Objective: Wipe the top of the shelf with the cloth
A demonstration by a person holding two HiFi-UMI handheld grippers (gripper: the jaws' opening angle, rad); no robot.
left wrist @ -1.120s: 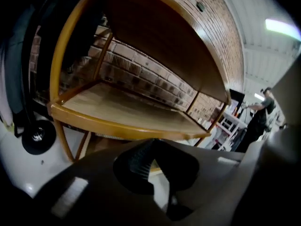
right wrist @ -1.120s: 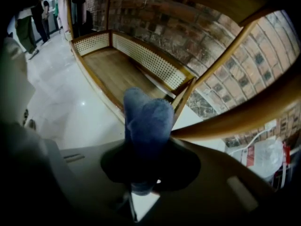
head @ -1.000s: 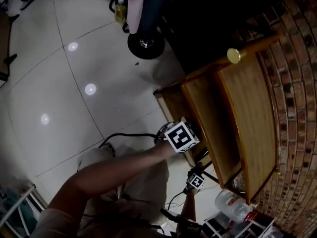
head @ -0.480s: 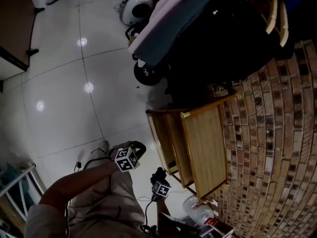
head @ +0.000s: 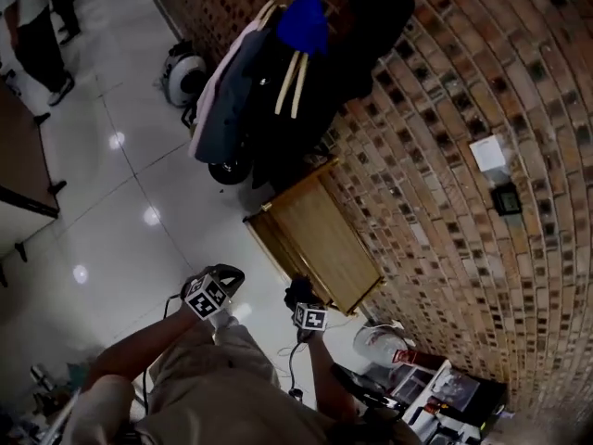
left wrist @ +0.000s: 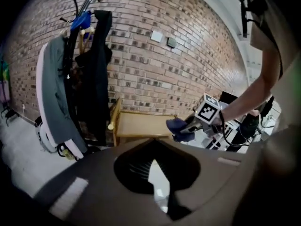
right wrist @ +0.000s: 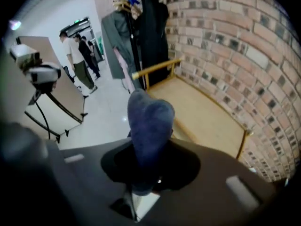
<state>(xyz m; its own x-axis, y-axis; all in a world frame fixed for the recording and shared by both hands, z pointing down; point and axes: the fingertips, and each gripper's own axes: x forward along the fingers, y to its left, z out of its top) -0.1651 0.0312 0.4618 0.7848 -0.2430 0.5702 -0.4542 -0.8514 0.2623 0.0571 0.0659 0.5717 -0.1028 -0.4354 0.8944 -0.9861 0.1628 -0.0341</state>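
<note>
The low wooden shelf [head: 320, 235] stands against the brick wall, and its flat top [right wrist: 202, 112] is bare. A dark blue cloth [right wrist: 149, 121] sticks up from my right gripper [right wrist: 148, 173], which is shut on it. In the head view that gripper [head: 301, 299] and the cloth [head: 296, 292] hang just off the shelf's near corner, apart from the top. My left gripper [head: 218, 284] is over the floor to the left, holding nothing. Its jaws [left wrist: 153, 161] stand close together. The left gripper view shows the shelf [left wrist: 141, 125] ahead and the cloth [left wrist: 181, 127] at its right end.
A coat rack [head: 278, 72] hung with dark and grey garments stands at the shelf's far end. A person [head: 32, 26] stands by a table [head: 18, 165] at the far left. A large bottle and boxes [head: 380, 341] crowd the floor at the shelf's near end.
The head camera has swung up, so the shelf looks smaller and the wall fills the view. Both grippers have drawn back from the shelf's front edge toward me.
</note>
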